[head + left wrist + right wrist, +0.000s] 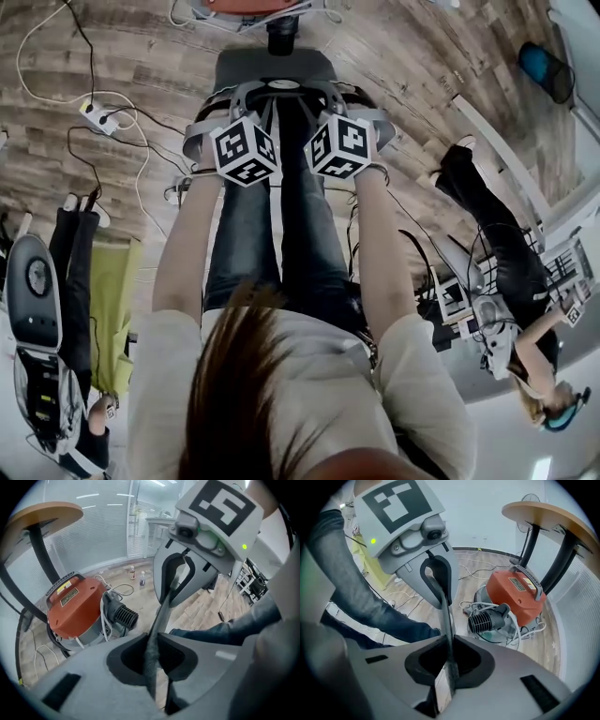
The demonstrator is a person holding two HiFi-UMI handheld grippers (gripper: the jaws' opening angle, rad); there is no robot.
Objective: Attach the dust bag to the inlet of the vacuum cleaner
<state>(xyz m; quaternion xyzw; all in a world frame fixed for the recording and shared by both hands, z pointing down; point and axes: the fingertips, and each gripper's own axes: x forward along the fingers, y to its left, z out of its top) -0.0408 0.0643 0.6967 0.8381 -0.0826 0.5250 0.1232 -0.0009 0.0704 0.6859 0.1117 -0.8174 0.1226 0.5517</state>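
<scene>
The left gripper [152, 652] has its jaws almost together, pinched on one edge of the grey bag [161, 613]. From between these jaws the bag runs straight ahead and upward as a thin, taut strip.

The right gripper [449, 660] is nearly closed too and clamps the bag's opposite edge. A pale stiff piece shows just below its pads. Ahead of its jaws the strip leads up to the other gripper, whose marker cube sits high and to the left.

In the head view the bag hangs spread between both grippers, above the person's legs [272, 234].

The orange vacuum [518, 592] stands on the floor beyond both sets of jaws, well apart from the bag. It lies ahead and to the right of the right jaws, and ahead and to the left of the left jaws. Its black ribbed port [483, 620] points toward the grippers. White cables [525, 630] lie looped around its base. A round table [543, 517] rises behind it.
</scene>
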